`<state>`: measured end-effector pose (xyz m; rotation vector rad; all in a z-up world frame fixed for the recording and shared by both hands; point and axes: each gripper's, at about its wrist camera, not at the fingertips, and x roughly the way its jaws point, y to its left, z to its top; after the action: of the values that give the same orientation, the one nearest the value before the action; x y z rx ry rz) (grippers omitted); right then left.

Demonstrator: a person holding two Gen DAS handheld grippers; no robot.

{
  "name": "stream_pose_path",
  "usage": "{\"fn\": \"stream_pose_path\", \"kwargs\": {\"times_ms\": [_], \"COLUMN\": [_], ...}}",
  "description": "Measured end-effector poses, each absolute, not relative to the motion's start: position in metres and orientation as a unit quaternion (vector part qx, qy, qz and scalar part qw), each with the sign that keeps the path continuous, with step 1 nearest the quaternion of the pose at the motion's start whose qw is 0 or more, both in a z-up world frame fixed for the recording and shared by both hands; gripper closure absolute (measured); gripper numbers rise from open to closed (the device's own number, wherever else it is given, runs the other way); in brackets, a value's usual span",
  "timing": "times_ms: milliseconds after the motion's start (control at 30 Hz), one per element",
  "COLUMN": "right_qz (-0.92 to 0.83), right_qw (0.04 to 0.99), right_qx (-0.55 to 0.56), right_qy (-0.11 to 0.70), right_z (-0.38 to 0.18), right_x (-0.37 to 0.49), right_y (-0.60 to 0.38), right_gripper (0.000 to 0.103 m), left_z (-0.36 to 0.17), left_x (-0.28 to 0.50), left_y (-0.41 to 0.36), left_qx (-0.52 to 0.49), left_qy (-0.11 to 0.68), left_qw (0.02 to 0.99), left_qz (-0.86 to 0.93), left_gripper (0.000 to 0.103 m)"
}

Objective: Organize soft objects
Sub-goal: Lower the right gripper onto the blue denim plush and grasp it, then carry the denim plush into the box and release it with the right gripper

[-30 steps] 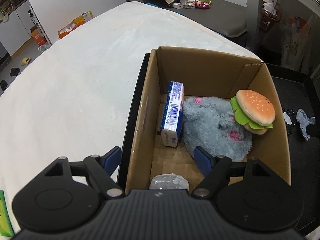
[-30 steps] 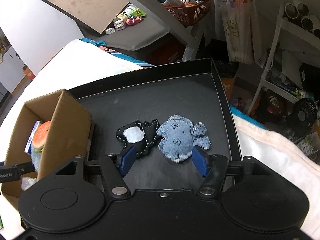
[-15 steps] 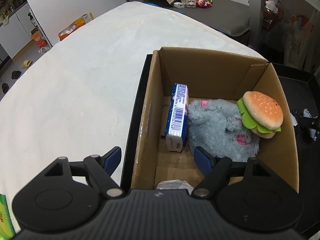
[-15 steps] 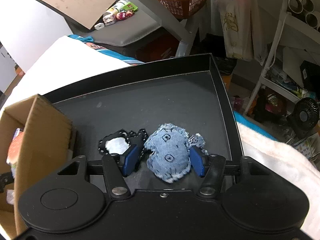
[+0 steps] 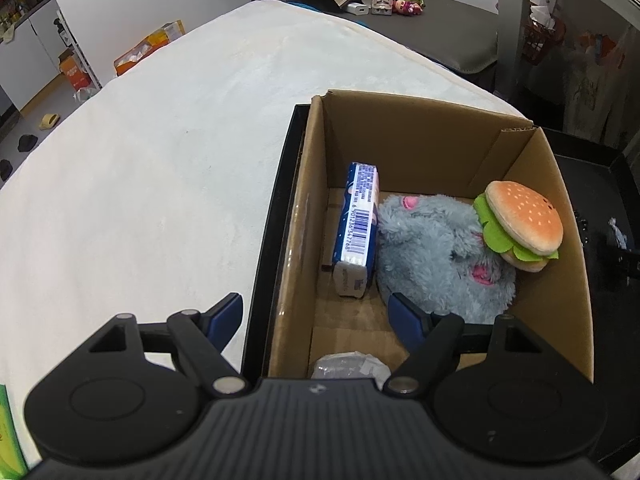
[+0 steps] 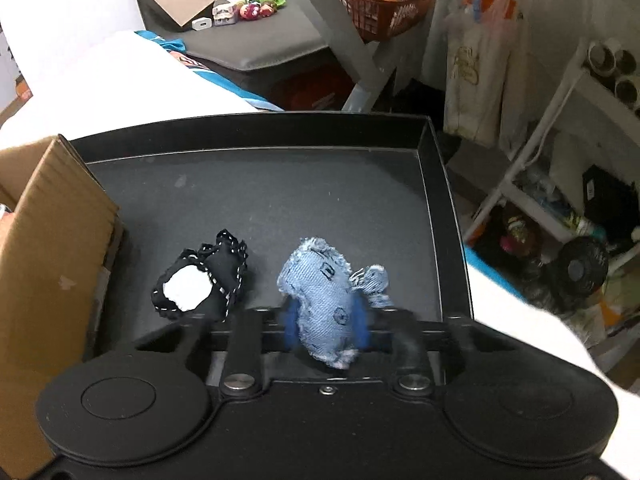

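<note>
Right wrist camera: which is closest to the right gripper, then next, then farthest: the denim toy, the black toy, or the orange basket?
1. The denim toy: squeezed between the right gripper fingers, over the black tray.
2. The black toy: lying on the tray just to the left, apart from the denim one.
3. The orange basket: far back, beyond the tray, at the top of the view.
</note>
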<state>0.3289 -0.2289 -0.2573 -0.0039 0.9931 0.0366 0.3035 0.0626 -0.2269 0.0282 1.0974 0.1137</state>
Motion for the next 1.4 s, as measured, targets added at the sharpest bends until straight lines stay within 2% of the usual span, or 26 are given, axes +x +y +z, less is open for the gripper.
{"fn": "stream_pose_path", "kwargs": {"times_ms": [400,1133,1400], "right_qz": [0.031,0.073,0.097], "right_qw": [0.870,0.895,0.899], "right_qx": [0.026,0.025,0.017], "right_qy": [0.492,0.439,0.427], "right_z": [-0.246,-0.177,-0.157], "right_x": [0.292,0.269,0.263], "right_y": [-0.230,-0.189,-0.160], "right_gripper": [0.082,0.082,0.082], "left_z": [-0.216,-0.202,-0.207], "left_x": [0.289,0.270,0.267], "left_y": [0.066,0.084,0.089], "left_qx": [-0.002,-0.041,-0.050], "left_qy": [0.516,0.499,0.496], "left_qw": [0.856,0.866,0.867], "left_qz": [0.037,-0.007,-0.030], "left_gripper": [0.025,0.025,0.028]}}
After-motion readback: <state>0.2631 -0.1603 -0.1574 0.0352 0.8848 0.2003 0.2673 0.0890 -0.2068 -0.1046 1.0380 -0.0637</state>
